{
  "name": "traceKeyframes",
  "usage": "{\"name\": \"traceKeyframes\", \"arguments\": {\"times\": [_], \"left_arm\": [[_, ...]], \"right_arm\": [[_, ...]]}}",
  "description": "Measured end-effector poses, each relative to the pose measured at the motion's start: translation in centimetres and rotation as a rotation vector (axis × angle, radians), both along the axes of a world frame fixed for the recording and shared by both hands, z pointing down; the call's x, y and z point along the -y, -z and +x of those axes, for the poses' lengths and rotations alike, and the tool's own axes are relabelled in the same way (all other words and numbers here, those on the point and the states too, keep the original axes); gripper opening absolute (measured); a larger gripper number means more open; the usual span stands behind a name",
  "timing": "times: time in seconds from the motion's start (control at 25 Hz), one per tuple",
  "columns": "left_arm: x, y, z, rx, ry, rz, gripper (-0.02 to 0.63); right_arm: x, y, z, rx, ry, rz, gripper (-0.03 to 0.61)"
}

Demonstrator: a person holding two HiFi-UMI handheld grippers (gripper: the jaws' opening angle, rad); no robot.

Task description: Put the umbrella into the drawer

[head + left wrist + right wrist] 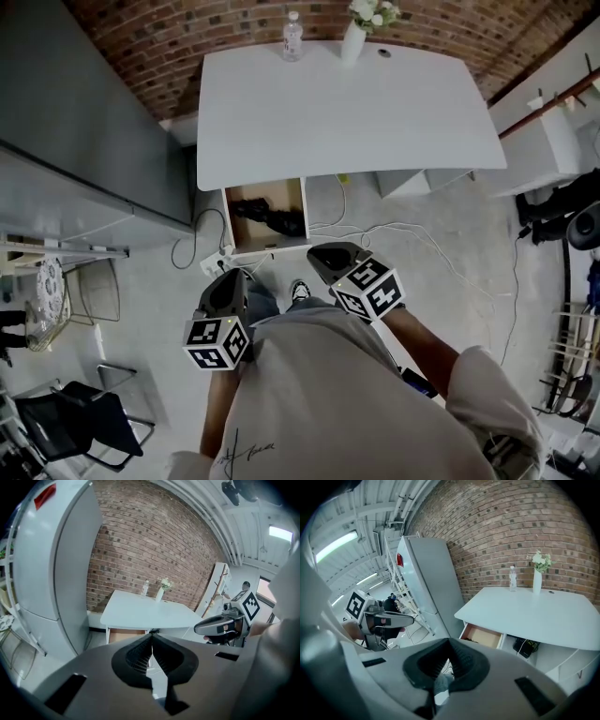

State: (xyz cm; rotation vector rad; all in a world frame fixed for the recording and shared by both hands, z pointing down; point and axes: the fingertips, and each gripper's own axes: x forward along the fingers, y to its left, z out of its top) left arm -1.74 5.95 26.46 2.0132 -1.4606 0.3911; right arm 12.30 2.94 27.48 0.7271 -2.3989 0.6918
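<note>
Left gripper: jaws pressed together, nothing between them; held low in front of the person's torso, pointing forward and down.
Right gripper: jaws likewise clenched and empty; just beside the left one, off to its right, and each shows in the other's view.
Drawer: pulled open under the near left edge of the white table; ahead of both grippers, beyond their tips and apart from them; nearer the left gripper's line than the right's.
Umbrella: a dark, folded shape lying inside the open drawer, towards its near end; neither gripper touches it.
Further ahead, on the table's far edge: a clear water bottle and a white vase with pale flowers, standing upright and near each other; a brick wall behind.
Left of the left gripper: a tall grey cabinet.
Floor between the grippers and the table: white cables trailing loose.
</note>
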Motion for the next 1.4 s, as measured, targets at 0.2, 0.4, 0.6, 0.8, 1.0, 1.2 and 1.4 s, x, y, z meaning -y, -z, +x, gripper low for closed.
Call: {"name": "traceKeyframes", "arguments": {"times": [0.2, 0.4, 0.6, 0.8, 1.0, 1.2, 1.4], "left_arm": [[-0.4, 1.9, 0.7, -0.091, -0.009, 0.017, 0.018], [-0.8, 3.9, 0.8, -0.139, 0.004, 0.053, 0.018], [-1.5, 4.9, 1.1, -0.137, 0.008, 0.069, 0.018], [-1.4, 5.1, 0.6, -0.123, 0.017, 0.083, 0.018], [-1.8, 4.7, 0.8, -0.122, 0.024, 0.071, 0.018], [-1.4, 4.9, 1.9, -0.118, -0.021, 0.072, 0.018], [-1.5, 4.8, 1.2, -0.103, 0.008, 0.072, 0.018]], "right_arm": [[-0.5, 1.7, 0.4, 0.033, -0.034, 0.01, 0.017], [-1.0, 3.5, -0.1, 0.074, -0.07, 0.038, 0.017], [-2.0, 4.1, -0.2, 0.077, -0.07, 0.041, 0.017], [-2.5, 3.8, -0.4, 0.091, -0.068, 0.034, 0.017], [-2.6, 4.0, -0.2, 0.102, -0.061, 0.044, 0.015], [-2.3, 4.1, 0.9, 0.084, -0.096, 0.07, 0.016], [-2.3, 4.0, 1.6, 0.085, -0.12, 0.079, 0.015]]}}
